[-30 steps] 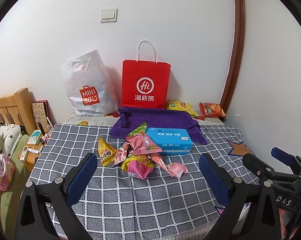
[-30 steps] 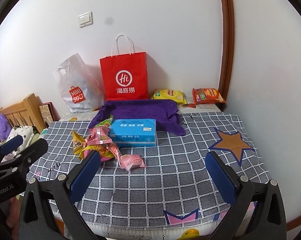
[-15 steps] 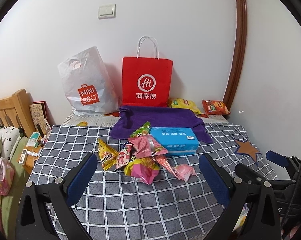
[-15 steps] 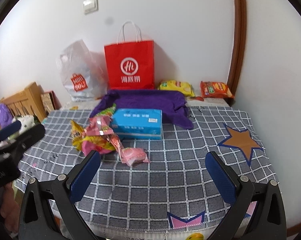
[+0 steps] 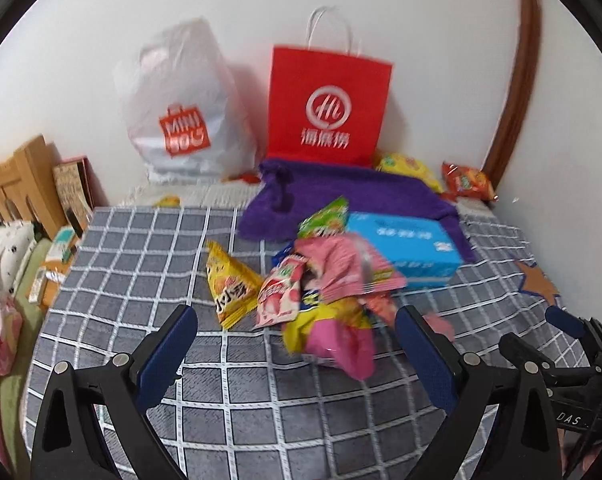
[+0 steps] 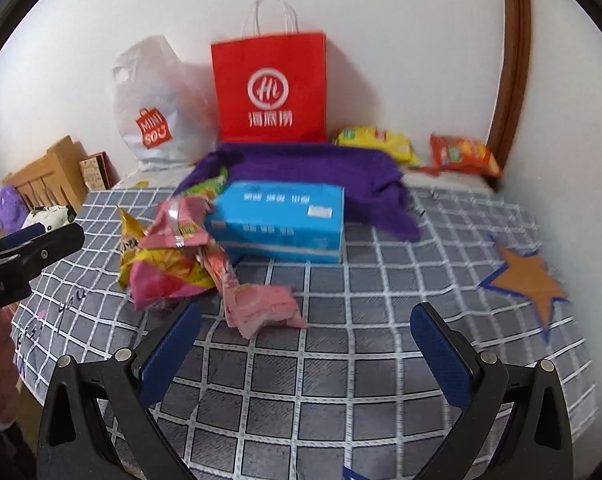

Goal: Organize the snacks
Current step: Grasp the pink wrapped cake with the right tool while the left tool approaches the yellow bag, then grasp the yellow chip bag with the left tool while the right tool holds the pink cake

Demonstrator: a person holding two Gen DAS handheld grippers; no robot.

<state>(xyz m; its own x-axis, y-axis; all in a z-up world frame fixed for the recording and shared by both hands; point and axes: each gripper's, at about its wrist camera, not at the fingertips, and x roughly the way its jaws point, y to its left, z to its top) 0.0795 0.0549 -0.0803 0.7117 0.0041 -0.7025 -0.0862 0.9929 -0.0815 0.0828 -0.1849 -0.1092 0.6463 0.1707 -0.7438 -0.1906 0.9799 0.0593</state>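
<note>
Now both grippers, left (image 5: pixel 297 332) and right (image 6: pixel 305 332), jaws apart (empty), have closed in on the snack pile (image 5: pixel 325 292) beside the blue tissue box (image 6: pixel 279 220), so picking looks imminent.

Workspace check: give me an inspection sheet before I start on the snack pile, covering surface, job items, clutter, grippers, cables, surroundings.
Surface: grey checked cloth with a brown star patch.
Job's things: loose snack pile left of the blue tissue box; pink packet nearest the right gripper; yellow bag and orange bag at the back wall.
Clutter: purple towel behind the box.
Grippers: left gripper open, empty; right gripper open, empty; both short of the pile.
Cables: nothing seen.
Surroundings: red paper bag and white plastic bag against the wall; wooden headboard at left.
</note>
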